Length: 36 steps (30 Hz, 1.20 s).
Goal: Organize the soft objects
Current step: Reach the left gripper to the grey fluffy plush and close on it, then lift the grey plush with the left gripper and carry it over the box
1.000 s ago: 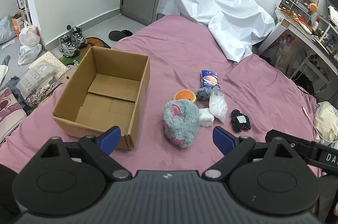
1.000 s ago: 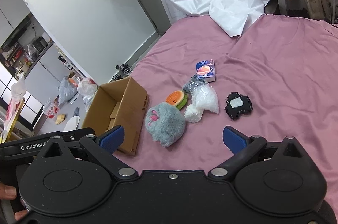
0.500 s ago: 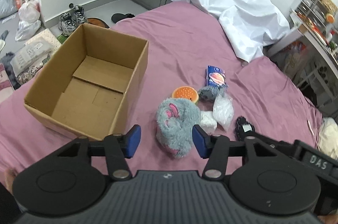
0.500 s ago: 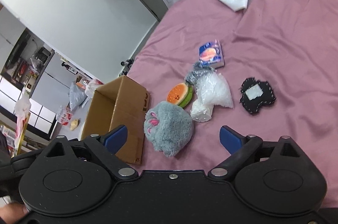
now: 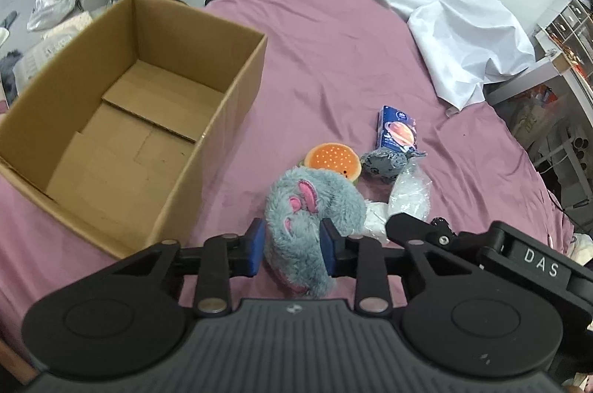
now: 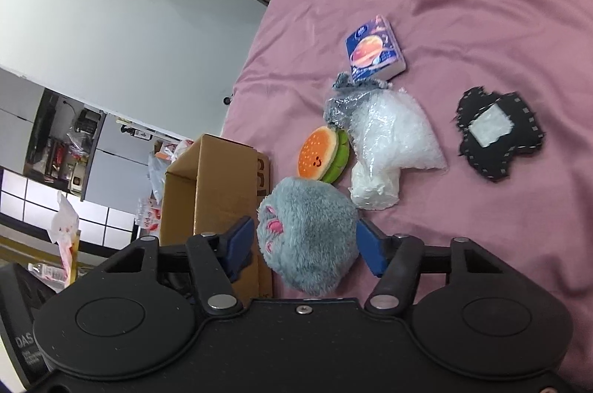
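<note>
Both grippers have the same grey plush toy between their blue pads.

From the left wrist camera, the left gripper is closing on the grey plush toy: both pads press into its fur and the plush bulges above and below them. The toy lies on the pink bedsheet, just right of the open cardboard box, whose floor is bare cardboard. Behind the toy sit a burger-shaped plush, a small grey plush, a clear bag of white stuffing and a blue packet with a planet print. Only this view looks into the box, and it also shows the right gripper's black arm reaching in from the right, covering most of a black item.

From the right wrist camera, the right gripper is closing, with the grey plush toy filling the gap between its pads. The right pad meets the fur; whether the left pad presses on it cannot be told. This view shows the box only from outside, just left of the toy. It alone shows in full the black stitched piece with a white patch, well right of the bag of stuffing, and the burger plush touching the toy's far edge. The planet packet lies farthest back.
</note>
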Motion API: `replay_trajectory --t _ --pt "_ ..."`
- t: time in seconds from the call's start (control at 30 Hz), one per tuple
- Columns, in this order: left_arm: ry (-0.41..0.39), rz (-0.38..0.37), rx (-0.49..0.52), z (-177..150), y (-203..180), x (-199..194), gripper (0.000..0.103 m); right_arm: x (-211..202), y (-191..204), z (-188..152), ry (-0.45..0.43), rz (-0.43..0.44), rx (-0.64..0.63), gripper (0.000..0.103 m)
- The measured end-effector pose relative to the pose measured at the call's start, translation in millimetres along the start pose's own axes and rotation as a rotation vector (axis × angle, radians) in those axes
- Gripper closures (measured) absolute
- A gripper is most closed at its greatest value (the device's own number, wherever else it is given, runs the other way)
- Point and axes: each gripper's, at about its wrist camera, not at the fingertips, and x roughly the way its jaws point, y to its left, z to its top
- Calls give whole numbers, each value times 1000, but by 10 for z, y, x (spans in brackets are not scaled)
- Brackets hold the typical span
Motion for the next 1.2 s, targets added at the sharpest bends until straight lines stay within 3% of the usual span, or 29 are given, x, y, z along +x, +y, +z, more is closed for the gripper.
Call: replay_trajectory --t 0.27,0.47,0.8,0.93,1.2 --pt "-3 -13 -79 11 106 201 75 240 9 56 39 -4 3 42" --pt "6 -28 -66 -9 117 306 75 362 -45 69 68 -3 22 42" --pt "11 -58 -121 -43 188 381 75 464 -186 67 117 -37 74 60" --pt "4 -61 -122 -56 157 332 80 385 -185 37 112 -39 62 67" --pt "-15 -106 -124 -17 87 85 83 106 -196 -14 91 -3 98 72"
